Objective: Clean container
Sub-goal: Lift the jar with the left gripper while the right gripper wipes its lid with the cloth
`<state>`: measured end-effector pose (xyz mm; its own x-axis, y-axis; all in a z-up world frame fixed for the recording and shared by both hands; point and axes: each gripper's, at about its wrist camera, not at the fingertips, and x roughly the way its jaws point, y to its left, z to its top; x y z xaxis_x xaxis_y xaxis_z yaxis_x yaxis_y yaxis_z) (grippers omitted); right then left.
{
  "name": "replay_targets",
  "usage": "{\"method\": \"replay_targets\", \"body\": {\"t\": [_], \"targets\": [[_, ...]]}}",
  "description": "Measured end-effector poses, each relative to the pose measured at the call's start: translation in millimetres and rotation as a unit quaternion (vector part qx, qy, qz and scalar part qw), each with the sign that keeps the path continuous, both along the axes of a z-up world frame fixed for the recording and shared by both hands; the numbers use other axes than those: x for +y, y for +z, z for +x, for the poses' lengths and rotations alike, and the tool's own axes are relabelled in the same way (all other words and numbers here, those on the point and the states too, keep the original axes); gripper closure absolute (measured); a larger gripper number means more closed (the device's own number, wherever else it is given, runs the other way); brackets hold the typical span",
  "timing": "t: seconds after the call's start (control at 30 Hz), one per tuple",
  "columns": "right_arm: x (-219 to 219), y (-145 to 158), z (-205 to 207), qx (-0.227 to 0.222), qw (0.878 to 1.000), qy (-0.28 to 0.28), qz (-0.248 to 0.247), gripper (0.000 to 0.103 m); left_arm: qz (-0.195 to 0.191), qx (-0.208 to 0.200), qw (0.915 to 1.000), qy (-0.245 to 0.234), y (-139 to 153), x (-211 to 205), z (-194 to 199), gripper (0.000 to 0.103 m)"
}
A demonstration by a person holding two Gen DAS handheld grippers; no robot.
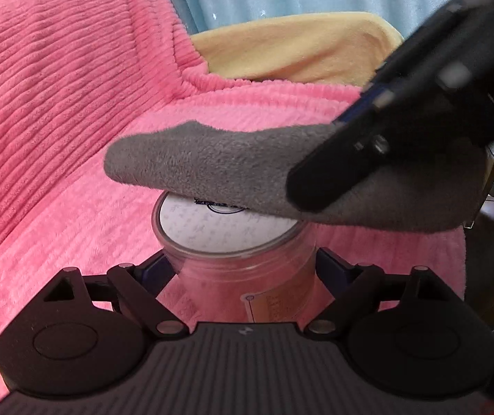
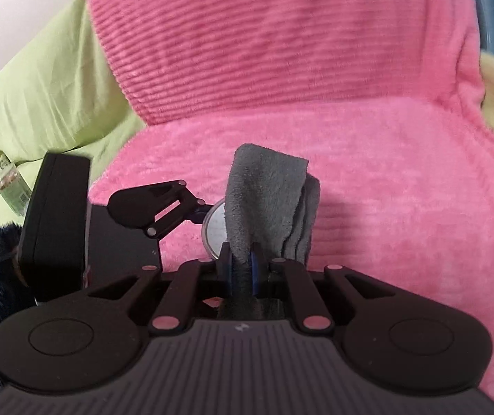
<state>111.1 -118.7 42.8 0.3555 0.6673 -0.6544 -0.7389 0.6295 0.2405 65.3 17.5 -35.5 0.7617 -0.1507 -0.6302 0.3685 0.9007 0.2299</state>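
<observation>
Clamped between the left gripper's (image 1: 243, 269) fingers, the clear container (image 1: 243, 259) stands on the pink blanket (image 1: 56, 103); the right gripper (image 2: 243, 269), pinched tight on the grey cloth (image 1: 212, 169) lying across the container's lid, should probably sweep flat with light pressure.

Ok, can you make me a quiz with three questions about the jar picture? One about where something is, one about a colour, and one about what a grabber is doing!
1. Where is the cloth?
A. on the jar's lid
B. under the jar
C. inside the jar

2. What colour is the blanket?
A. blue
B. pink
C. white

3. What is the left gripper doing?
A. hanging empty
B. holding a spoon
C. gripping the jar

Answers:
1 A, the grey cloth lies across the white lid.
2 B, fluffy pink fabric is all around.
3 C, its fingers press the clear jar's sides, while the right gripper pinches the cloth.
</observation>
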Motion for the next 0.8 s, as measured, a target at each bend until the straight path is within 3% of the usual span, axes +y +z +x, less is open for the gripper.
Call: {"method": "replay_targets", "body": {"t": [0.27,0.5,0.8], "targets": [[-6.7,-8.2,18.3,0.033,0.999,-0.014,0.012,0.096,0.051,-0.03,0.9982,-0.01,-7.7,-16.1,-1.2,0.015],[-0.4,-27.2,42.2,0.045,0.994,-0.071,0.066,0.096,0.036,-0.031,0.9989,-0.006,-8.0,-14.3,2.1,0.015],[-9.8,-43.5,53.2,0.038,0.974,-0.185,0.126,0.095,0.022,-0.032,0.9992,-0.003,-5.8,-12.3,3.5,0.016]]}}
